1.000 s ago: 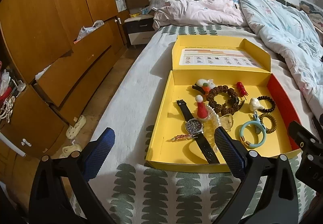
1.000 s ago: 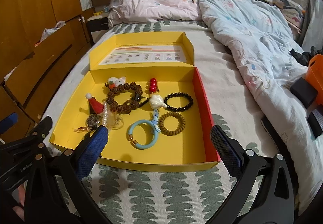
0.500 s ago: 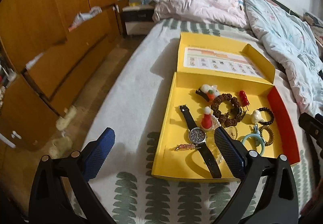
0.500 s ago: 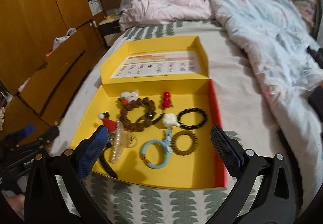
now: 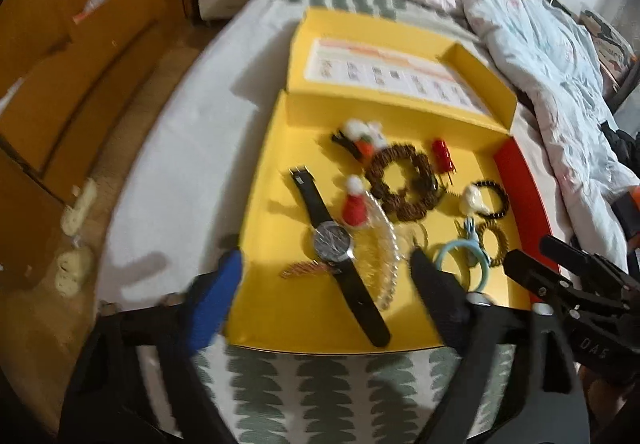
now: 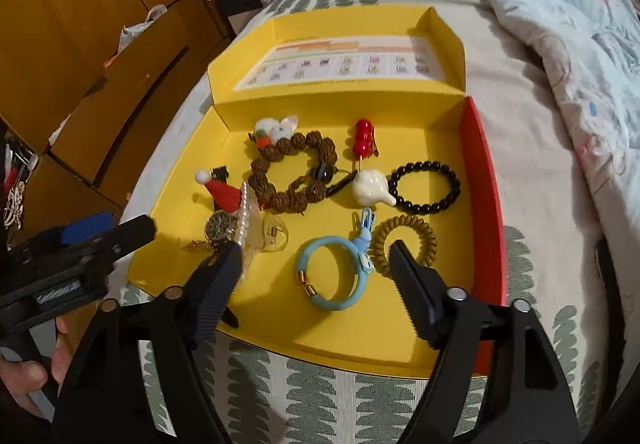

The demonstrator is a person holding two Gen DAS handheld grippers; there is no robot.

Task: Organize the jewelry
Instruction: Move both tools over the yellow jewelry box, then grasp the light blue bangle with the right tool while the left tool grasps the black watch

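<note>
Bedroom setting: a bed with a leaf-patterned green and white cover (image 6: 320,396) carries a shallow yellow cardboard box with one red side wall (image 6: 360,340), its lid folded back on the far side, wooden cabinets (image 6: 80,24) to the left.

All jewelry lies loose on the box floor, unsorted, presumably tipped out for sorting. A black-strapped wristwatch (image 5: 332,244) and a string of white pearl beads (image 5: 384,244) lie near left. A brown knobbly-bead bracelet (image 6: 292,172) sits at centre, a red bead hairpin (image 6: 363,138) beyond it. A black glossy-bead bracelet (image 6: 426,187) is far right, with a brown coil hair tie (image 6: 404,240) and a light blue ring bracelet (image 6: 332,272) nearer.

Left gripper (image 5: 324,292) hovers over the near left part of the box, the watch lying below and between its spread fingers, which are closing; nothing is pinched.

Right gripper (image 6: 316,284) hangs above the blue bracelet; its fingers are likewise apart and closing, touching nothing. The bracelet appears the intended pick.
</note>
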